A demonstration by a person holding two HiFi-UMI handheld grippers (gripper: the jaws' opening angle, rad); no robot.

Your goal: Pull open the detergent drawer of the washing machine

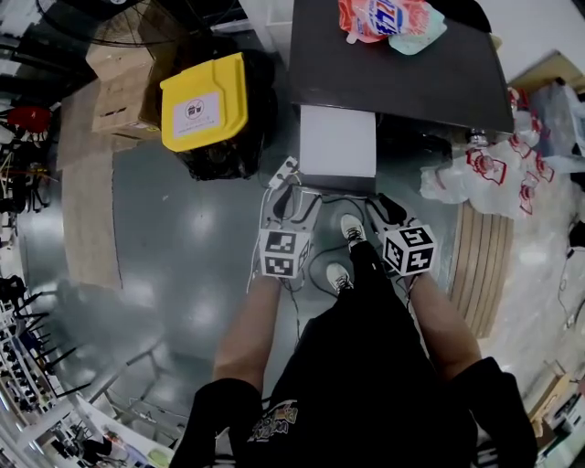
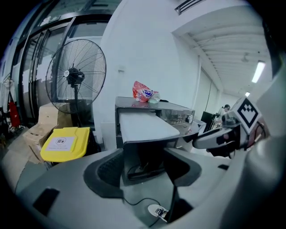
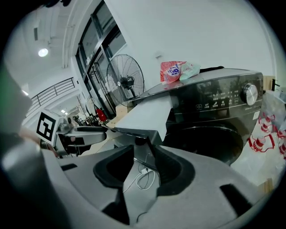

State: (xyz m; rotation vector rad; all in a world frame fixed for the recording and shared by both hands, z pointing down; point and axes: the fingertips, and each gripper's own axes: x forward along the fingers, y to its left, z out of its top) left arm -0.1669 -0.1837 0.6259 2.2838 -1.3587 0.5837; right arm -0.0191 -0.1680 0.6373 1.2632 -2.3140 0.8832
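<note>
Left gripper [image 2: 144,150]: jaws apart and clamped on nothing; the drawer's dark front face shows in the gap, beyond the tips.
Right gripper [image 3: 144,146]: jaws apart, gripping nothing; the drawer's front corner shows across the gap.
Detergent drawer [image 1: 337,146]: pulled far out from the washing machine [image 1: 402,73], with both grippers just at its front edge.
Machine top: a red and blue detergent pouch [image 1: 388,20].
Left of machine: a yellow-lidded bin [image 1: 206,102] and a standing fan [image 2: 76,74].
</note>
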